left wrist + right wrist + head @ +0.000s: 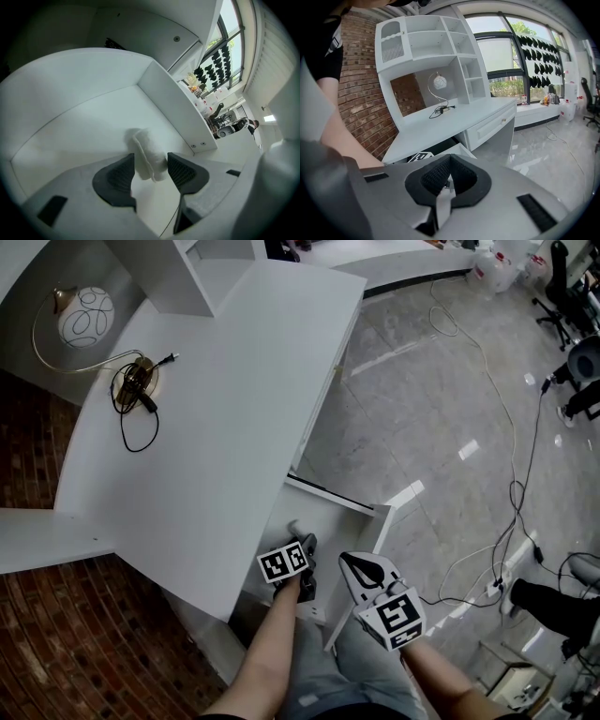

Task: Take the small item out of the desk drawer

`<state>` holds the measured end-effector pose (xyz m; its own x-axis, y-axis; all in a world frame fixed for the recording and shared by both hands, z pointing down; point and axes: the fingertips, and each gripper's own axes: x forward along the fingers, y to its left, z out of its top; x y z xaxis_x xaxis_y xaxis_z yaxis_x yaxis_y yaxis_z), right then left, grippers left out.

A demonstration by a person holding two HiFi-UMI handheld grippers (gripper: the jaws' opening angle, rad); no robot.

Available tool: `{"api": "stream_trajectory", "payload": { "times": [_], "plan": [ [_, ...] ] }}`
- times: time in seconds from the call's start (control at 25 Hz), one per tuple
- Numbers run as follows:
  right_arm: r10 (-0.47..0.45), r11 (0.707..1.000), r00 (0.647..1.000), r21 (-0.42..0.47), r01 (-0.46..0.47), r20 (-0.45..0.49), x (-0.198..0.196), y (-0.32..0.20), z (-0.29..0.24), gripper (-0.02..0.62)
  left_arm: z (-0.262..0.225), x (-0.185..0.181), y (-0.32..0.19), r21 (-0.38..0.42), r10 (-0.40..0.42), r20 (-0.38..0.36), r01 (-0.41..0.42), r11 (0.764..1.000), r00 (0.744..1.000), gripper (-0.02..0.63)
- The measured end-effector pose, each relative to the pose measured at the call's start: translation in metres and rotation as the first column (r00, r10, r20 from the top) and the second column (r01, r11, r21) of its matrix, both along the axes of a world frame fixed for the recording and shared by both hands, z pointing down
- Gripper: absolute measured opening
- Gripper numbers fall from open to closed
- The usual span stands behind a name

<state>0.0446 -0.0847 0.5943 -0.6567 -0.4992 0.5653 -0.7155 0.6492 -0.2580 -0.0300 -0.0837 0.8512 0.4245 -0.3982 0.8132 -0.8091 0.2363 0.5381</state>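
Observation:
The white desk's drawer [338, 499] stands pulled open. A small white rolled item [294, 527] lies on its floor. My left gripper [307, 543] reaches into the drawer. In the left gripper view the roll [148, 151] lies between the two black pads of my left gripper [151, 162], which is open around it, and the roll still rests on the drawer floor [89, 124]. My right gripper [349, 562] hovers over the drawer's front corner, shut and empty. In the right gripper view its tips [449, 158] meet in front of the desk.
On the desk top [234, 381] stand a globe lamp [86, 317] and its base with a coiled black cable [136, 385]. A shelf unit [426, 51] rises behind. A second, shut drawer [492, 127] sits beside. Cables [511, 484] trail over the grey floor.

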Motion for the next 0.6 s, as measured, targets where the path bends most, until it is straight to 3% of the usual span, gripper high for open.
{"api": "stream_trajectory", "payload": {
  "times": [0.6],
  "plan": [
    [-0.020, 1.000, 1.000, -0.005, 0.020, -0.006, -0.0033, 0.0036, 0.0055, -0.002, -0.0010, -0.0027, 0.0014, 0.021, -0.019, -0.030, 0.019, 1.000, 0.999, 0.141]
  ]
}}
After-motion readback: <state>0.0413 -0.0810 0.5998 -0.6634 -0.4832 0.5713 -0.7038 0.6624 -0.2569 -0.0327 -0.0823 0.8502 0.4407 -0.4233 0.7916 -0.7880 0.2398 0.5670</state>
